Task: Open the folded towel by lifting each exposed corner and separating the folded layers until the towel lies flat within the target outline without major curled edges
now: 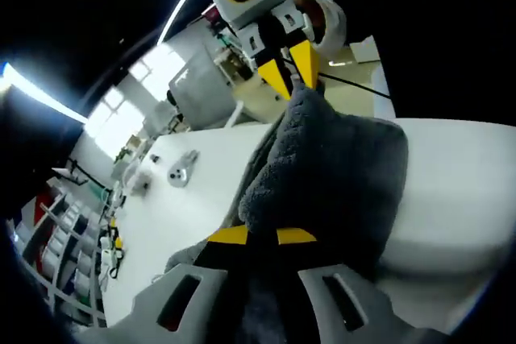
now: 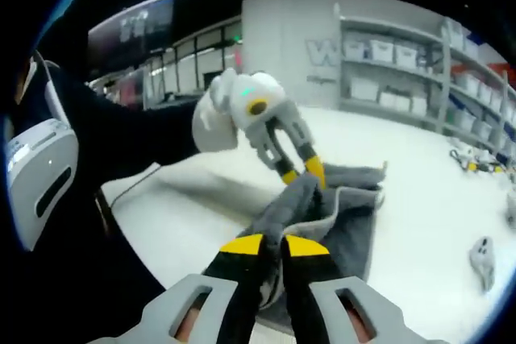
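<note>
Left gripper (image 1: 263, 237) fingers clamped on grey towel (image 1: 339, 175), right gripper (image 2: 274, 246) fingers pinching it too, white table (image 2: 419, 199)

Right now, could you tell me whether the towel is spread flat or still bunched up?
Still bunched. The grey towel is pinched and lifted into a ridge between the left gripper and right gripper, with folded layers resting on the white table.

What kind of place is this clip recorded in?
Probably a lab or workshop with storage: a white table holding the grey towel, wall shelving with white bins, and more stocked racks.
</note>
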